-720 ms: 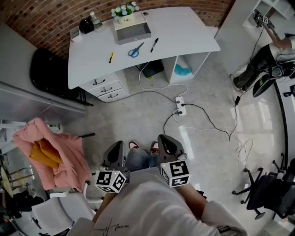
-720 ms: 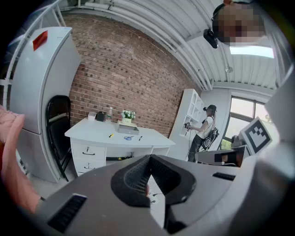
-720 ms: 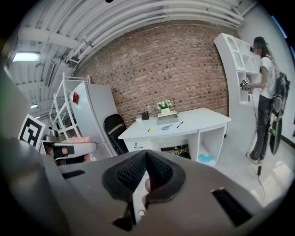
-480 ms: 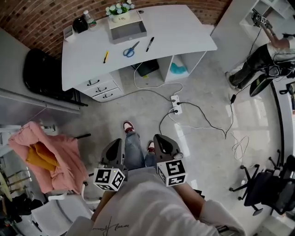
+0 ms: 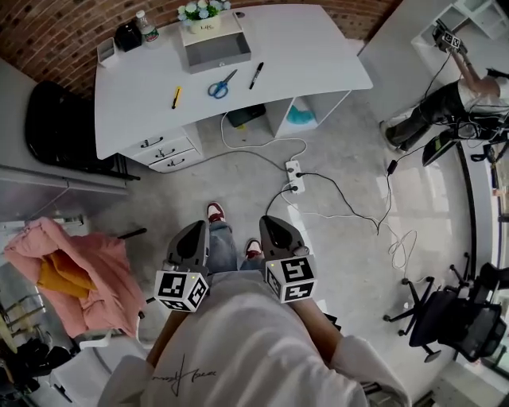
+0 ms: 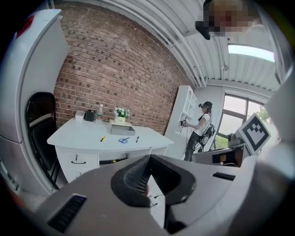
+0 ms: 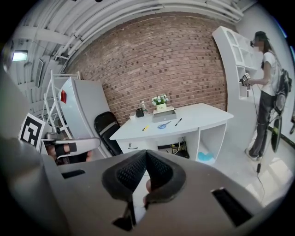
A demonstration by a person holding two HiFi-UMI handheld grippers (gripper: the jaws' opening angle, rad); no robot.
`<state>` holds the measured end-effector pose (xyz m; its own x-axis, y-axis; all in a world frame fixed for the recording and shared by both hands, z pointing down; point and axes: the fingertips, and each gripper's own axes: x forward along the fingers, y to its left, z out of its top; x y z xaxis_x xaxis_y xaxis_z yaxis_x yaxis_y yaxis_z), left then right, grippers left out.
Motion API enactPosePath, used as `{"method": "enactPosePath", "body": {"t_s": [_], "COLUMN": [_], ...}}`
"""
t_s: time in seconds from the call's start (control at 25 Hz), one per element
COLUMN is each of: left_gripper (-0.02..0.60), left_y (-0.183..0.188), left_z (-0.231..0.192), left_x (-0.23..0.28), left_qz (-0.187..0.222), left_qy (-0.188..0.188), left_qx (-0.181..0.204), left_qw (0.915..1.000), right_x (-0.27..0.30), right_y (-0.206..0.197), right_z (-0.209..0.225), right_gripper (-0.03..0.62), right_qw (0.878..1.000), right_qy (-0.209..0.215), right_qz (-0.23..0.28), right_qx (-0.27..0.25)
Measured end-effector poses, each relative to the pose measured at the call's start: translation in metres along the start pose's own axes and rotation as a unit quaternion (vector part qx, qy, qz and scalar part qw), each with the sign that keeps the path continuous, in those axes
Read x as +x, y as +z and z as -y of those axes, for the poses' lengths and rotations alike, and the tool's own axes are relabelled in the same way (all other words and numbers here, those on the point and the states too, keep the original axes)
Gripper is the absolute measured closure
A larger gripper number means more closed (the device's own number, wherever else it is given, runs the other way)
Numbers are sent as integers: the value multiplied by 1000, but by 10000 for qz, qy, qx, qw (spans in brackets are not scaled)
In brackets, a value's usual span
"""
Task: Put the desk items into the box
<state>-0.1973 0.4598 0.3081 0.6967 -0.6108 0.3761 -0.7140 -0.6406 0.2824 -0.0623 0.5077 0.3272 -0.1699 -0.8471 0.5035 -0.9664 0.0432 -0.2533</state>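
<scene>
A white desk [image 5: 310, 56] stands far ahead against the brick wall. On it lie a grey box [image 5: 215, 49], blue scissors [image 5: 221, 85], a black pen [image 5: 255, 75] and a yellow marker [image 5: 176, 97]. My left gripper [image 5: 193, 242] and right gripper [image 5: 278, 237] are held close to the body, over the floor, well short of the desk. Both are shut with nothing in them. The left gripper view shows the box [image 6: 123, 130] and scissors [image 6: 123, 140] beyond the left gripper [image 6: 147, 182]. The right gripper view shows the box [image 7: 164, 114], scissors [image 7: 162, 125] and pen [image 7: 178, 122] past the right gripper [image 7: 146, 177].
A flower pot [image 5: 200, 17], bottle [image 5: 143, 28] and black holder [image 5: 127, 36] stand at the desk's back edge. A power strip [image 5: 293, 176] with trailing cables lies on the floor between me and the desk. A black chair [image 5: 56, 119] is left, pink cloth [image 5: 71, 270] nearer; a person [image 5: 445, 103] stands right.
The desk has slid up and left in the head view as the person steps forward. Both grippers stay shut in front of the body.
</scene>
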Motion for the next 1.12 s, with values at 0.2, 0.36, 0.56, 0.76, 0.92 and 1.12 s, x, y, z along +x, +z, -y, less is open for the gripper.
{"method": "enactPosePath", "body": {"t_s": [0.2,0.36,0.56,0.76,0.92,1.12], "left_gripper": [577,575,577,575,575,577], "left_y": [15,33,61,85,98,111], "left_z": [-26,-50,-80,-104,-124,-151], "left_x": [25,43,63,75,86,97], "left_qz": [-42,-61,17,121,106,79], "left_qy": [-55,-155,-213,-285,-396,-579], "left_qx": [-55,-31,-63,-29,-2,68], "left_qw": [10000,9999,9998,9995,9992,9983], "right_x": [33,60,90,119,142,171], "right_y": [24,42,70,93,112,130], "right_z": [0,-7,-14,-21,-29,-40], "right_gripper": [569,569,569,569,568,568], "right_qw": [10000,9999,9998,9995,9992,9988], "right_qy": [-22,-6,-10,-55,-109,-216], "right_qz": [53,35,66,101,143,180], "right_qx": [-61,-94,-189,-292,-368,-410]}}
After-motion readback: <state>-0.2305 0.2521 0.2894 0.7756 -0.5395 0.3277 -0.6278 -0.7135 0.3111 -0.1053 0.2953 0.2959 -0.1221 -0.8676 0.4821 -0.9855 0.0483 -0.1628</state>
